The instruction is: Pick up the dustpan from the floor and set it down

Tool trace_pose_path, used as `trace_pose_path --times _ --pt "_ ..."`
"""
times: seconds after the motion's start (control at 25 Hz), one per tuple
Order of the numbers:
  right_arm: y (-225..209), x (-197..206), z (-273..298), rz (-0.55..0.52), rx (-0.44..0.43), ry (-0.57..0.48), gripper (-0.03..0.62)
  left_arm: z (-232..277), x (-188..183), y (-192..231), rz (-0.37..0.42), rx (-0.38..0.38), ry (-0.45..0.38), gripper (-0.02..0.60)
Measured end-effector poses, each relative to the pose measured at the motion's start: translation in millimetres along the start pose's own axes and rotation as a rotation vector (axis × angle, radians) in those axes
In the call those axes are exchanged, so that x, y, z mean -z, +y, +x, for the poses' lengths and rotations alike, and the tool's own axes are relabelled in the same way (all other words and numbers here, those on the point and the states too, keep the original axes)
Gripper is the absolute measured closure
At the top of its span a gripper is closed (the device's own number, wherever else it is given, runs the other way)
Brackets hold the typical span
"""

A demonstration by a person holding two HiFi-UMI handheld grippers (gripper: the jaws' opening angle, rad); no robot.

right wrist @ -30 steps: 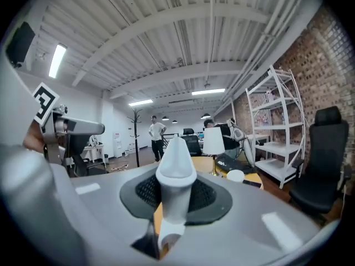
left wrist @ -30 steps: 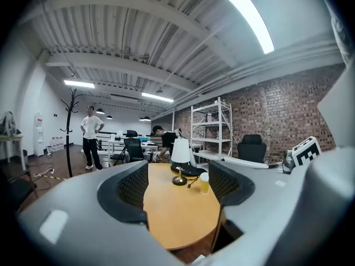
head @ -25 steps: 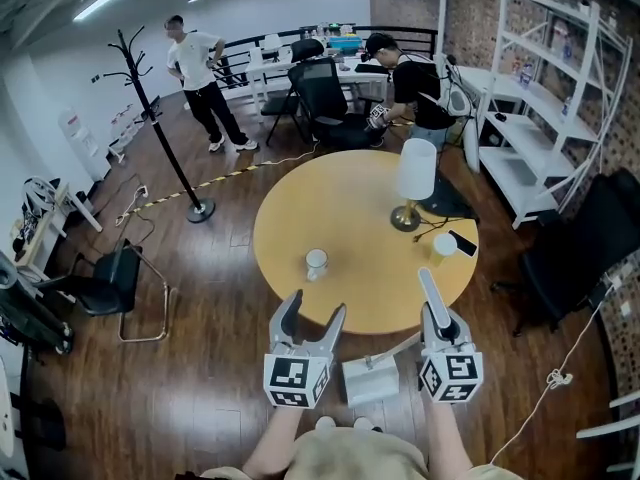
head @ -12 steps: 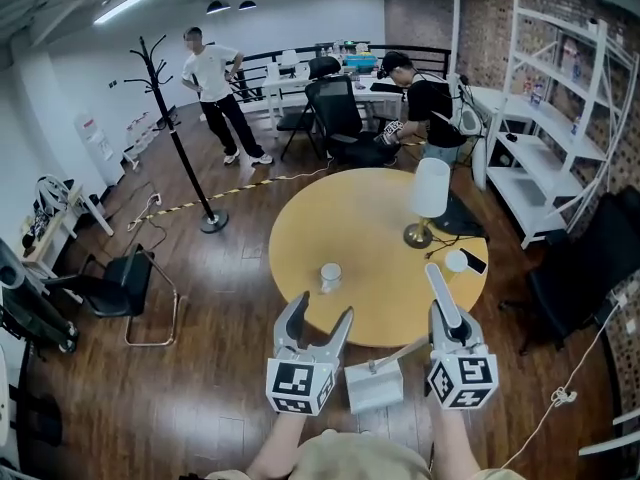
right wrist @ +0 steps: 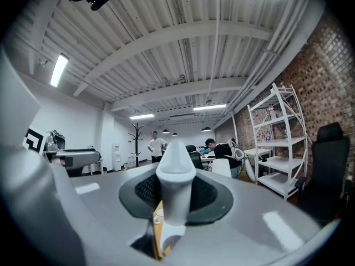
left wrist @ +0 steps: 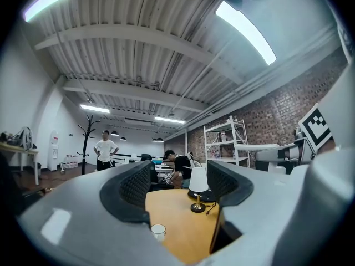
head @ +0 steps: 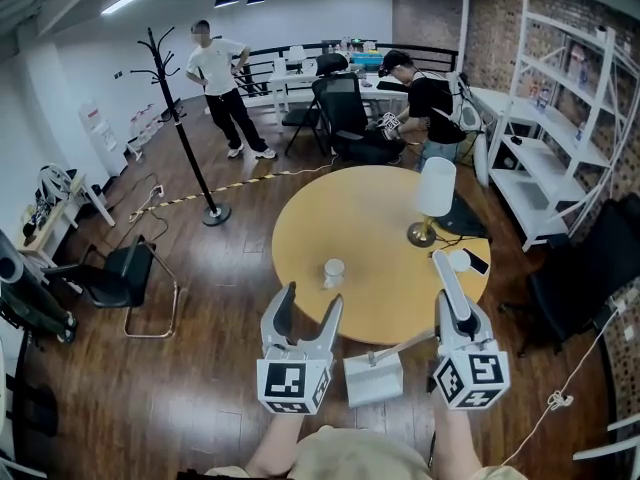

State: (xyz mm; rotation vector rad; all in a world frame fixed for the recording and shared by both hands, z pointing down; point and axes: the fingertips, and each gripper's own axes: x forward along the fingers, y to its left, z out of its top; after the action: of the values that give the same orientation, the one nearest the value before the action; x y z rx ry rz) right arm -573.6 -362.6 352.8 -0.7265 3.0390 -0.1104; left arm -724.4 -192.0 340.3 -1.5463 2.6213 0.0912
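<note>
The right gripper (head: 462, 320) has its jaws clamped on the dustpan (head: 373, 378) handle. The left gripper (head: 308, 303) has jaws half-open and empty, and they have just been closing.

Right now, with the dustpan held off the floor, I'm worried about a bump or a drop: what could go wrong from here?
1. The right gripper holds the dustpan by its handle alone, jaws shut. The pan hangs below on a thin rod and may swing or twist.
2. The pan appears close to the round table edge and could knock against it.
3. If it is set on the table, the cup and the corded lamp could be hit.
</note>
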Motion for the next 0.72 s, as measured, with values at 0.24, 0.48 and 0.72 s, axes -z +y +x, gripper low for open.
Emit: trace_pose_path --times 0.24,0.48,0.72 --pt "7.9 4.1 -0.1 -0.007 -0.006 0.017 0.511 -1.9 2.3 -4.8 0.001 0.023 -0.002 0.279" --pt "4.0 8.7 -2.1 0.0 0.013 0.026 0.511 -3.6 3.4 -0.2 0.005 0.007 0.001 0.282" --pt "5.1 7.4 -3.2 0.008 0.015 0.024 0.511 -3.6 2.7 2.4 0.004 -0.004 0.006 0.285"
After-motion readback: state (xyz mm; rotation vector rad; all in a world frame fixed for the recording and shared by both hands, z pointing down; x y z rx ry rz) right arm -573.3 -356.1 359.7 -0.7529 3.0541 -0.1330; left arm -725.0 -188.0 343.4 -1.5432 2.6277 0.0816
